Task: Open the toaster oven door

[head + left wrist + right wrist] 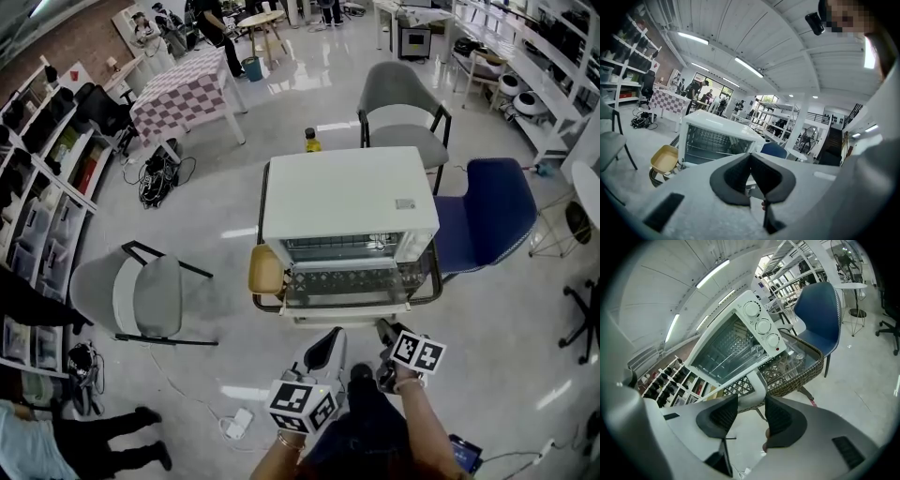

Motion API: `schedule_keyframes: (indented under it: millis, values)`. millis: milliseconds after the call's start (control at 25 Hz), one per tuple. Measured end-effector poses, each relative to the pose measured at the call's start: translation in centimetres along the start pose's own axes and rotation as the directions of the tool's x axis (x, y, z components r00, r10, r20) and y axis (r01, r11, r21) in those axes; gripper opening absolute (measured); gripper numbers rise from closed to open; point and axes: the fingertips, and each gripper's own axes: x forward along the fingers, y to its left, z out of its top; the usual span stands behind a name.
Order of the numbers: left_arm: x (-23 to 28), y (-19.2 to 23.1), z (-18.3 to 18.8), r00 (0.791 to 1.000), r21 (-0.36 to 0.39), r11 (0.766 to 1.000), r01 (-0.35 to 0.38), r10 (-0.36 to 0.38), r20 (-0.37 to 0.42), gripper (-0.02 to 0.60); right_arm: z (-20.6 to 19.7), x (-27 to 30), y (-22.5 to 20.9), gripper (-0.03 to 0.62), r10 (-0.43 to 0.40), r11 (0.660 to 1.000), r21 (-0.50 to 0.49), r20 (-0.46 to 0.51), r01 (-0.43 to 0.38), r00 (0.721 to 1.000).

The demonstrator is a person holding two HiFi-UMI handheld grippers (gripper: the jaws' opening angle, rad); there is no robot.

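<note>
A white toaster oven (349, 192) stands on a low wicker table (427, 281). Its glass door (347, 283) lies folded down toward me, with the white handle (319, 319) along the near edge. My right gripper (384, 330) hovers just short of the handle's right end. In the right gripper view this gripper (751, 401) is open, and the handle (753, 386) shows through the gap beyond the fingertips, untouched. The oven's knobs (763, 326) are at upper right. My left gripper (330, 349) hangs lower and nearer me. Here the left gripper (750, 155) is shut on nothing, facing the oven (717, 123).
A yellow dish (266, 270) sits on the table's left end. A blue chair (487, 216) stands right of the table, a grey chair (398, 108) behind it, another grey chair (141, 295) to the left. A yellow bottle (311, 141) stands on the floor behind the oven. Cables (234, 424) lie near my feet.
</note>
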Motion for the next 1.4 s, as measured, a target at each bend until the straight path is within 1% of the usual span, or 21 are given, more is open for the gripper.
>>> schedule_keyframes:
  millis: [400, 600, 760, 1400]
  values:
    - [-0.3, 1.7, -0.7, 1.0, 0.003, 1.0, -0.017, 0.017, 0.004, 0.014, -1.4, 0.5, -1.0, 0.175, -0.032, 0.999, -0.006, -0.015, 0.032, 0.999]
    - [-0.4, 2.5, -1.5, 1.0, 0.005, 1.0, -0.028, 0.028, 0.0, 0.014, -2.2, 0.9, -1.5, 0.175, -0.041, 0.999, -0.017, -0.017, 0.041, 0.999]
    - [-0.1, 2.7, -2.2, 1.0, -0.001, 1.0, -0.023, 0.023, -0.009, 0.014, -2.9, 1.3, -2.3, 0.175, -0.056, 0.998, -0.027, -0.016, 0.056, 0.998]
    - [0.2, 3.7, -3.2, 0.999, -0.002, 0.999, -0.049, 0.048, -0.02, 0.014, -5.0, 2.7, -4.4, 0.176, -0.065, 0.996, -0.068, -0.02, 0.063, 0.998]
